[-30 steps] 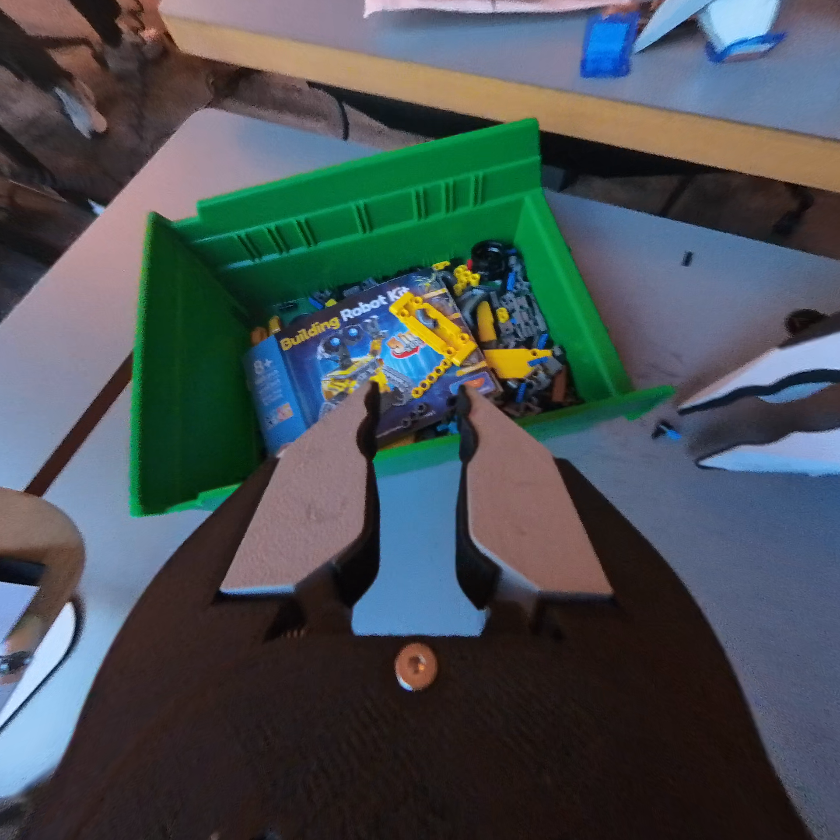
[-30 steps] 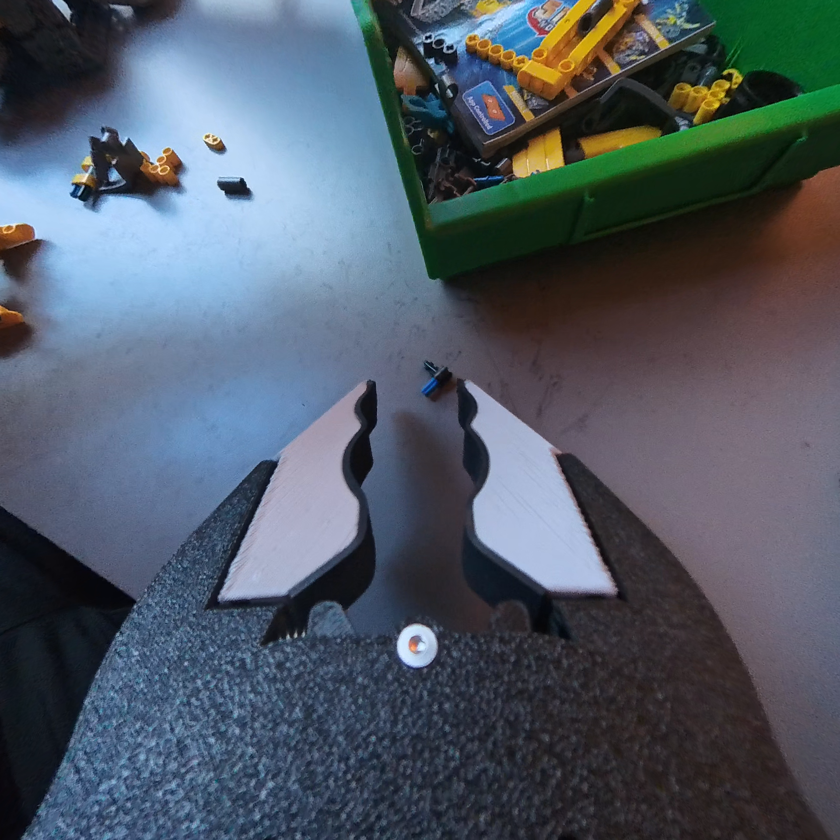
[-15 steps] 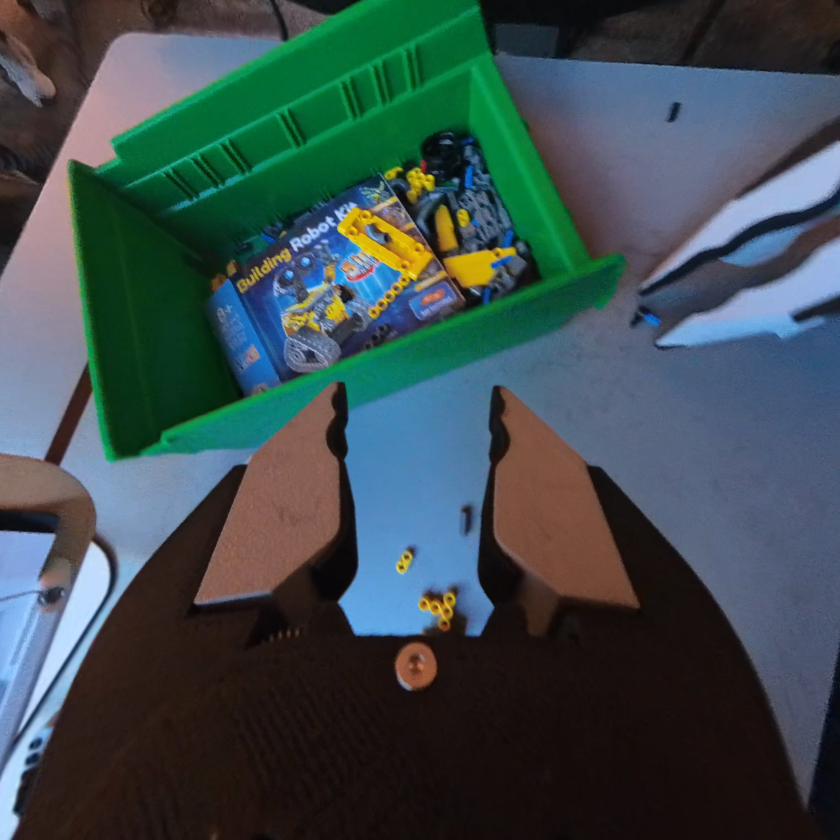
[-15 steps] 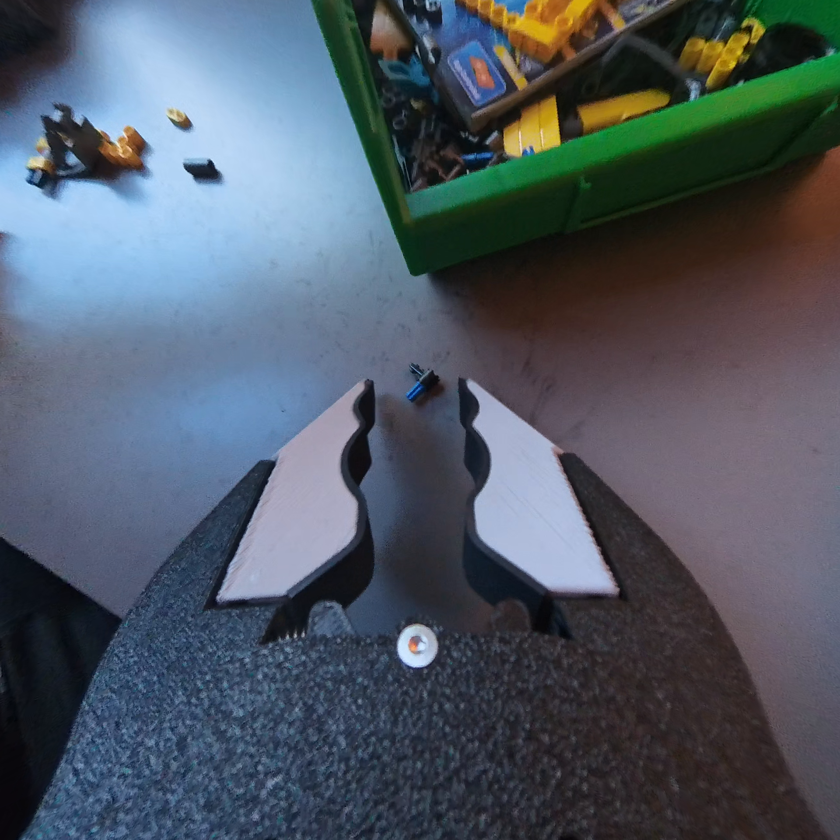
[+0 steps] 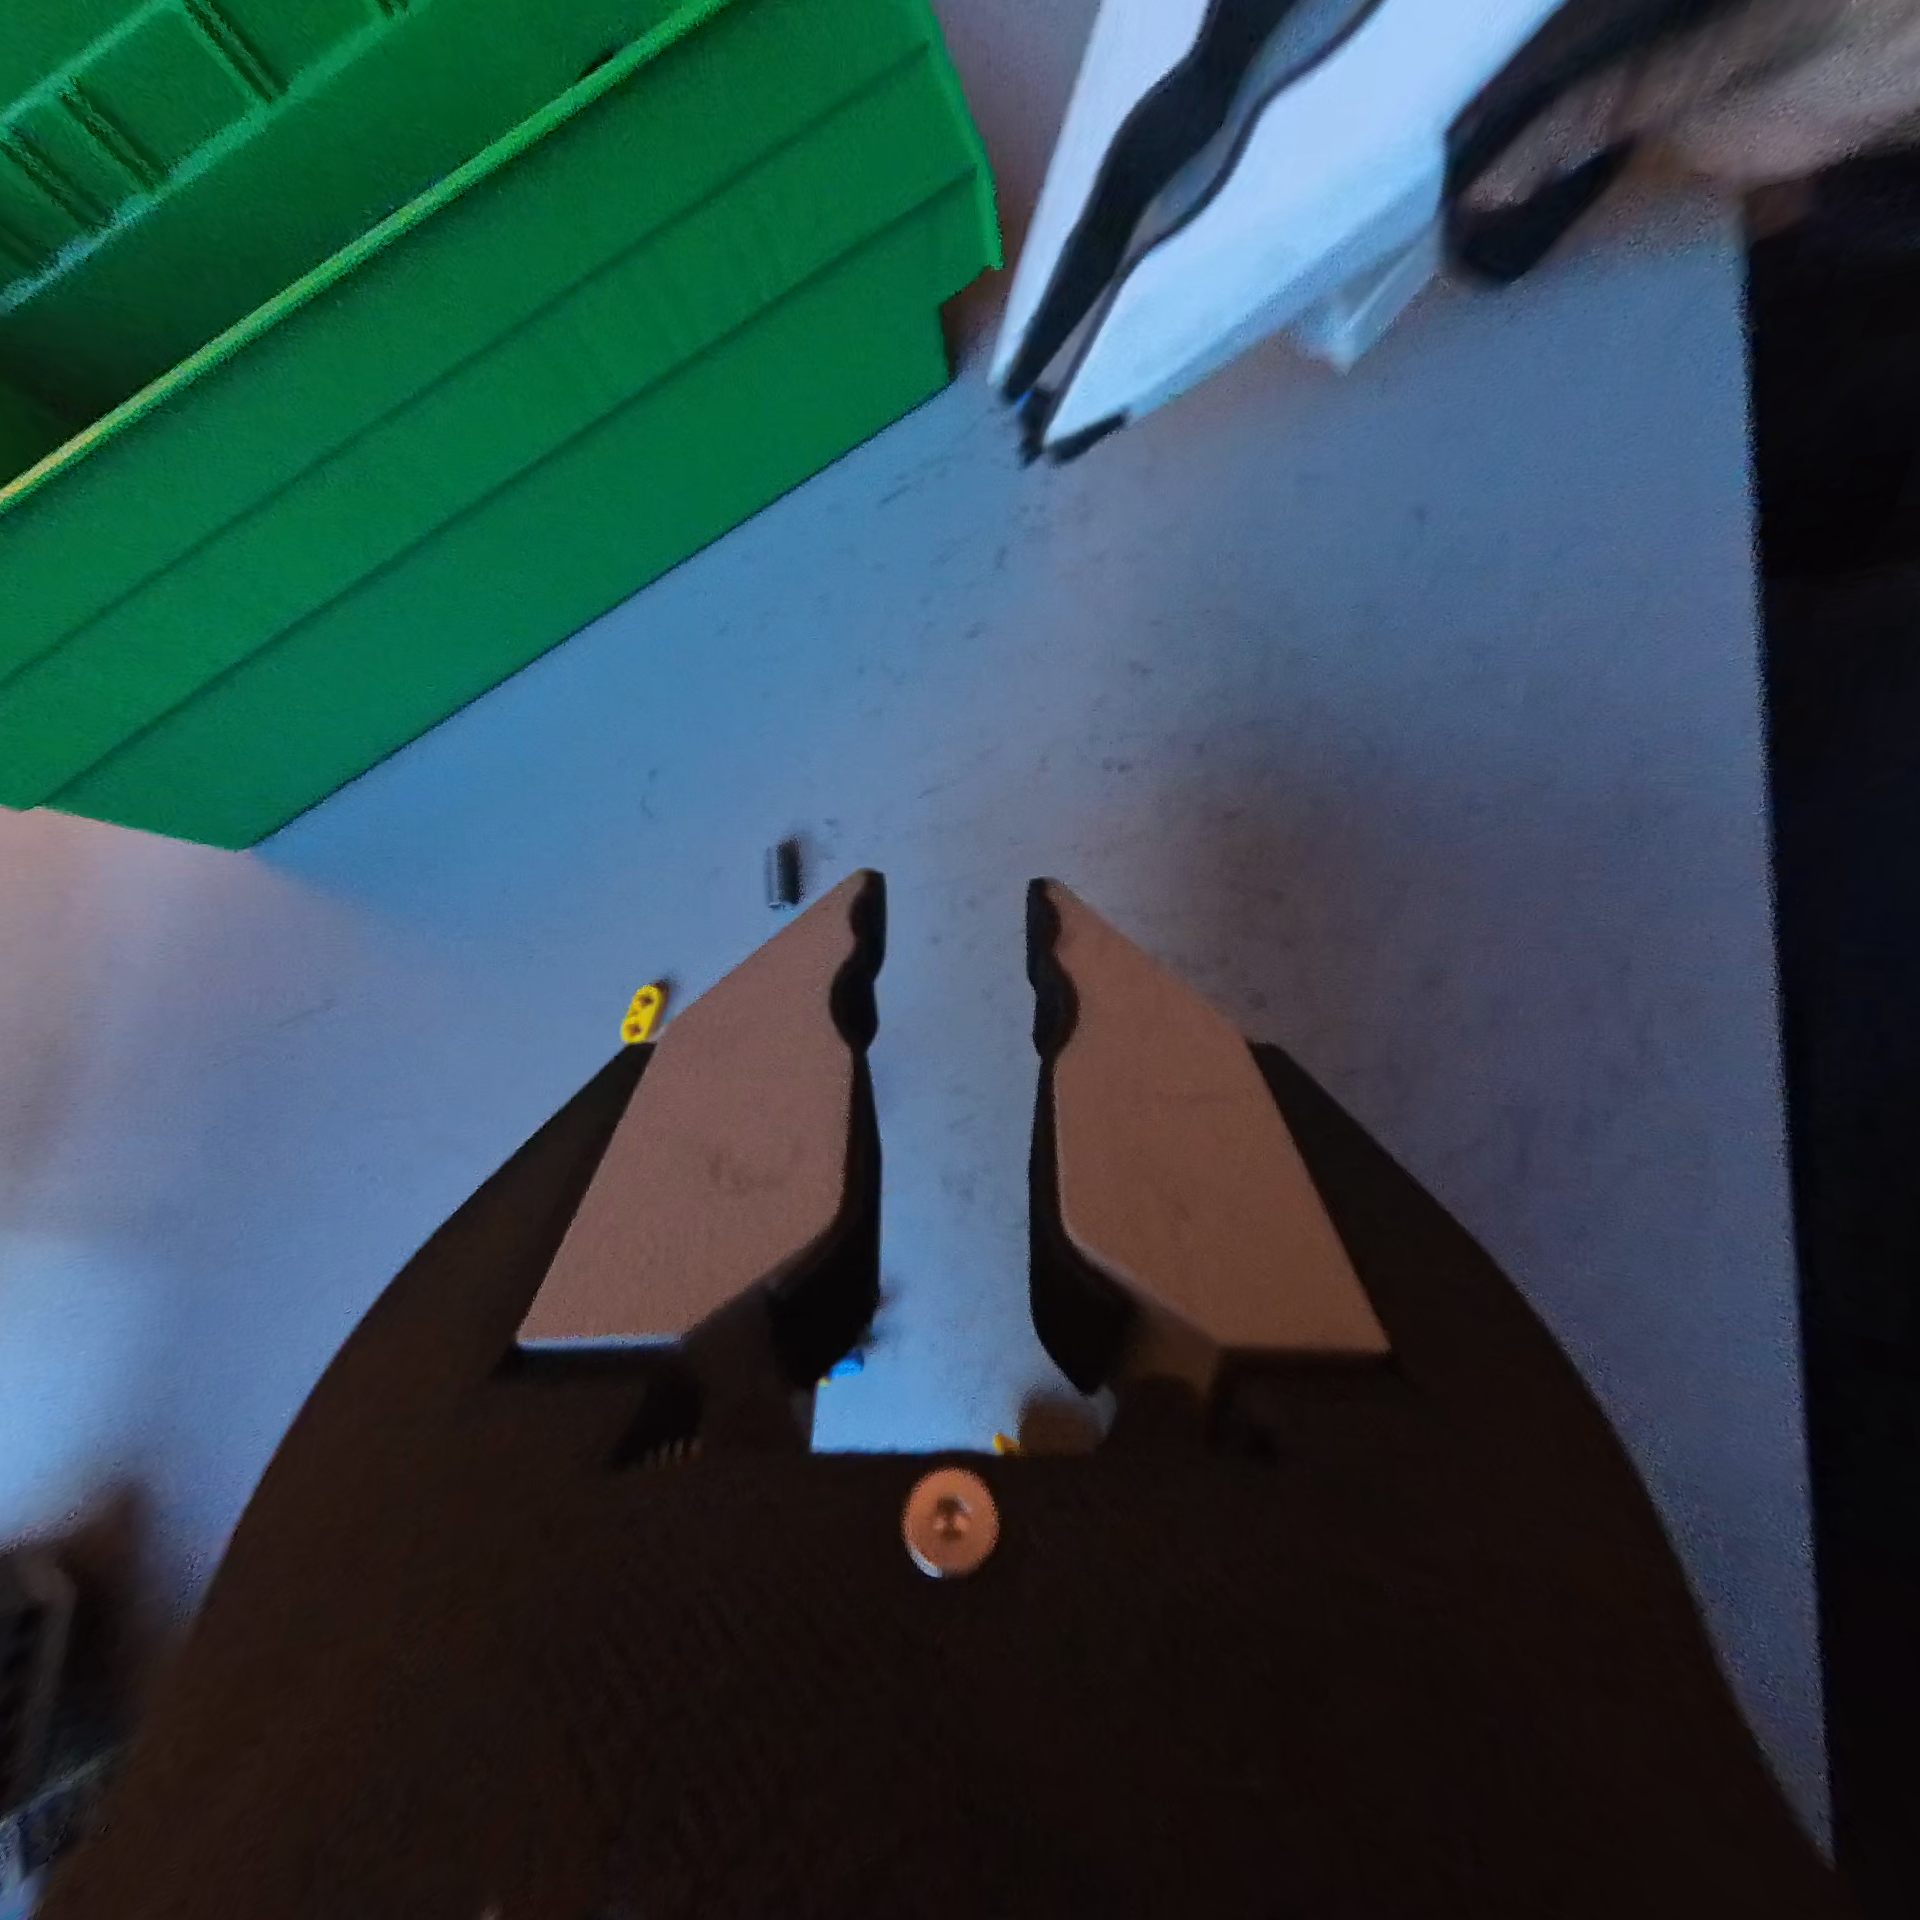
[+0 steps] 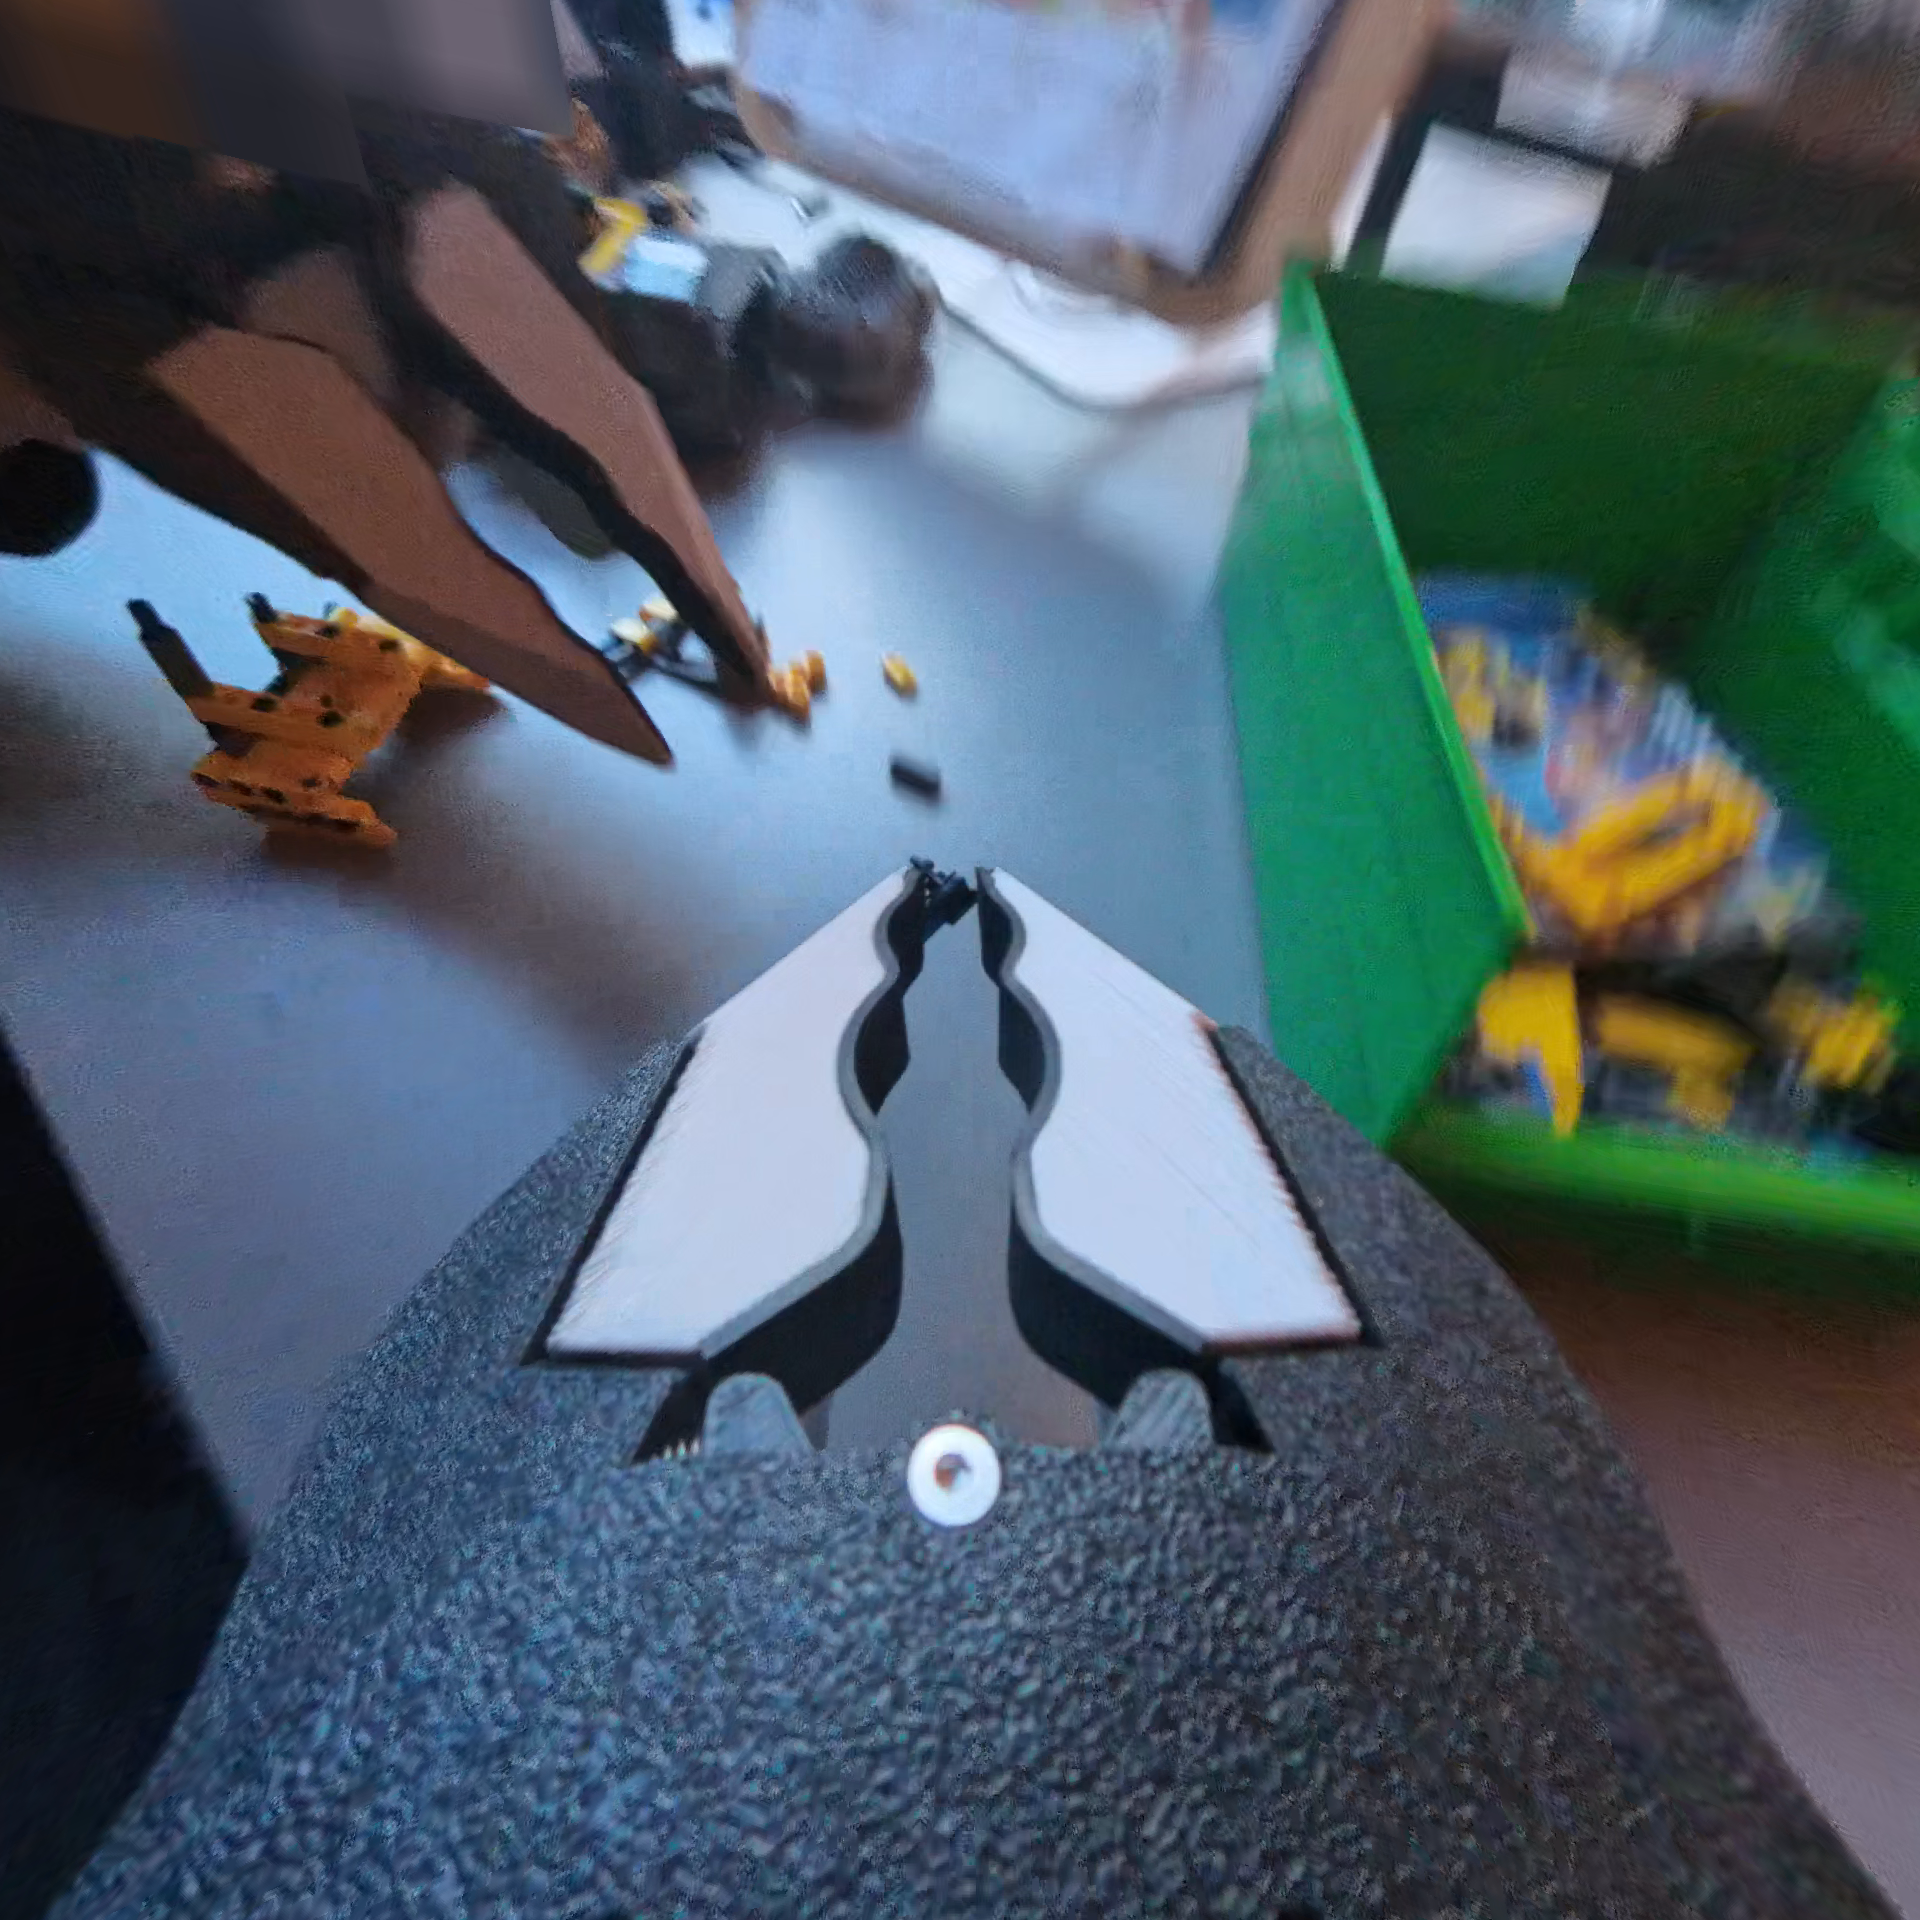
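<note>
My right gripper (image 6: 943, 883) is shut on a small black and blue pin (image 6: 940, 902), pinched at the very fingertips a little above the grey table (image 6: 520, 1039). It also shows in the left wrist view (image 5: 1039, 436), fingers together beside the green bin (image 5: 416, 416). My left gripper (image 5: 956, 894) is open with nothing between its fingers, low over the table. A small black pin (image 5: 784, 875) and a yellow two-hole piece (image 5: 642, 1013) lie just left of its left finger. The right wrist view shows the left gripper (image 6: 717, 722) with its tips near loose yellow pieces (image 6: 800, 681).
A yellow-orange built assembly (image 6: 301, 717) stands on the table at the left. A loose black pin (image 6: 914, 774) lies ahead of the right gripper. The green bin (image 6: 1340, 727), holding a kit booklet and many yellow and black parts, is at the right. The table's edge (image 5: 1756, 935) runs along the right. Spacing between my two grippers at the tips: around 9 cm.
My right gripper closed on the small blue-black pin, lifted it off the table and swung round. My left gripper dropped from over the bin to the table, opened wide, then narrowed.
</note>
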